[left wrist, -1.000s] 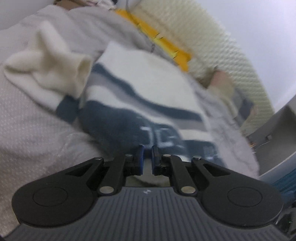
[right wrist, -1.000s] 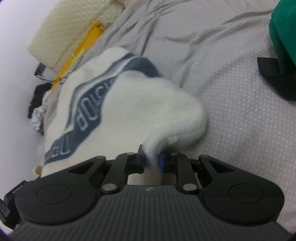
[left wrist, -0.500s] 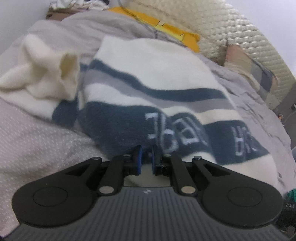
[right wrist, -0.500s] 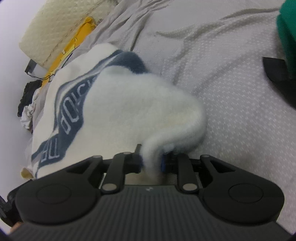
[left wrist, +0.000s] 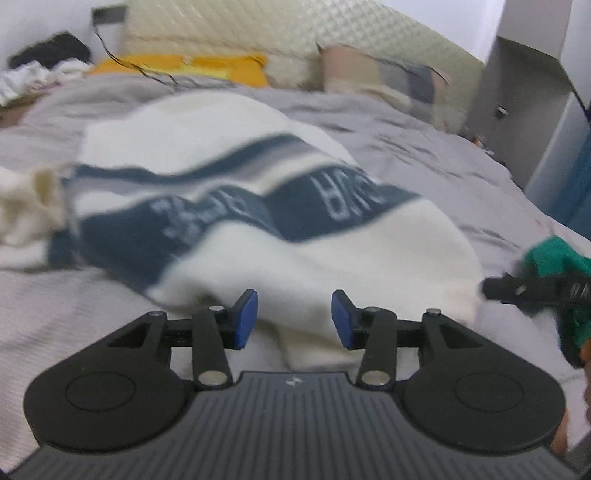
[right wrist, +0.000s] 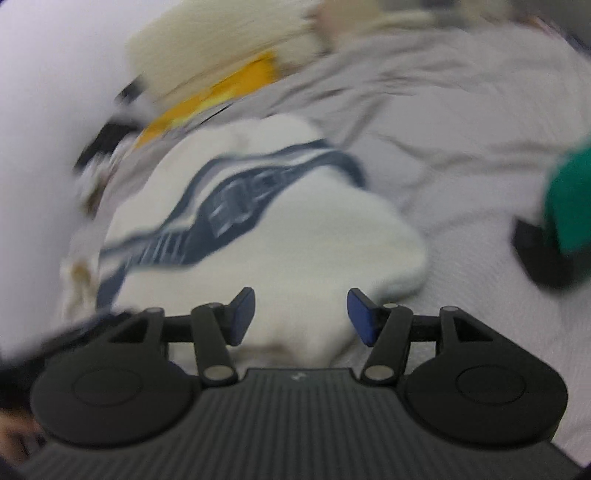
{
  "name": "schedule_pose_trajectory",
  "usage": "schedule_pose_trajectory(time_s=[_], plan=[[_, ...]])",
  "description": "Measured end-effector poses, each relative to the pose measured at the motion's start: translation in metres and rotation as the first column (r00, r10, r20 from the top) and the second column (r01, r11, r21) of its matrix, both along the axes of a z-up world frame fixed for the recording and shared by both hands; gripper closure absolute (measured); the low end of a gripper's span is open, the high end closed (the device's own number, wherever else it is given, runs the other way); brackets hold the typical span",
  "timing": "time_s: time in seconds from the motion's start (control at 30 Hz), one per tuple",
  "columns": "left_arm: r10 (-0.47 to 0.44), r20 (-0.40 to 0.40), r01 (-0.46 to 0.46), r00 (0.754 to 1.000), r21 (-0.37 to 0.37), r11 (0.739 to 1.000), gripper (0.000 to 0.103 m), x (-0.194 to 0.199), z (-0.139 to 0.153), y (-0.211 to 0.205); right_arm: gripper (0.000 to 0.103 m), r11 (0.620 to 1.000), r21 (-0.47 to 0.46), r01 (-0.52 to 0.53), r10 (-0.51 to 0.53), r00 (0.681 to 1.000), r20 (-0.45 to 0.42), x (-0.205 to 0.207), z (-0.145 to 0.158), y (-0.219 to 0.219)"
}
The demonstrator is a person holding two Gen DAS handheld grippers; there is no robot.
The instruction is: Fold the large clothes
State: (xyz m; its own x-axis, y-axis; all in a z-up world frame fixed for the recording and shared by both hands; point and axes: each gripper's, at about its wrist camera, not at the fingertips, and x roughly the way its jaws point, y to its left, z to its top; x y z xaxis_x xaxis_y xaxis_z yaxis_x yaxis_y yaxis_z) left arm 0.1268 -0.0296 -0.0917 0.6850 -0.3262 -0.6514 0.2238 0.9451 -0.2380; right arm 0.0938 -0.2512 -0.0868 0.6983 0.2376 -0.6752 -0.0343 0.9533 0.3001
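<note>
Though smeared by blur in both views, read as the letting-go at the close of a fold. Found the left gripper with its blue pads spread, having just been opening, pinching nothing. Saw only a loose cream edge lying in the gap, pressed by neither pad. Found the right gripper likewise parted, likewise just been opening, with the same cream edge slack between its pads and unheld.

Placed the cream fleece sweater with navy and grey bands and pale lettering doubled over on the grey dotted bedsheet, just beyond both sets of fingertips. Noted a rumpled cream cuff sticking out at its left end. Noted a green cloth well apart on the right.

Judged the long axis to run left to right across the left wrist view, following the navy band, and slanting from lower left to upper right in the right wrist view. Read the lettering as upside down from the left gripper, so likely facing the quilted cream headboard. Could not tell collar from hem.

Judged the next move to call for drawing both grippers clear without dragging the edge, then taking hold at the stray cuff end and bringing it across the band for a narrower bundle.
</note>
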Motion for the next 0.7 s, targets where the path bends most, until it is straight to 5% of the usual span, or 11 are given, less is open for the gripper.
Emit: schedule_pose_trajectory(time_s=[0.17, 0.33, 0.4, 0.5, 0.7], plan=[[-0.006, -0.039, 0.006, 0.999, -0.005, 1.000, 0.053, 0.009, -0.017, -0.007, 0.046, 0.951, -0.264, -0.159, 0.143, 0.987, -0.076, 0.006, -0.021, 0.045], [-0.009, -0.036, 0.008, 0.999, -0.036, 0.999, 0.053, 0.016, -0.019, -0.005, 0.051, 0.907, -0.398, -0.137, 0.101, 0.989, -0.110, 0.020, -0.042, 0.052], [-0.013, -0.013, 0.013, 1.000, -0.032, 0.999, 0.053, 0.015, -0.016, -0.006, 0.081, 0.905, -0.418, -0.086, 0.062, 0.996, -0.069, 0.021, -0.039, 0.047], [-0.031, 0.043, 0.031, 0.999, -0.014, 0.999, 0.053, 0.009, -0.009, -0.011, 0.094, 0.958, -0.288, -0.005, 0.015, 0.999, 0.035, 0.017, -0.018, 0.029], [-0.067, 0.212, 0.040, 0.975, 0.131, 0.991, 0.045, -0.014, 0.001, -0.031, 0.095, 0.993, -0.097, 0.066, -0.054, 0.991, 0.120, 0.013, 0.001, 0.009]])
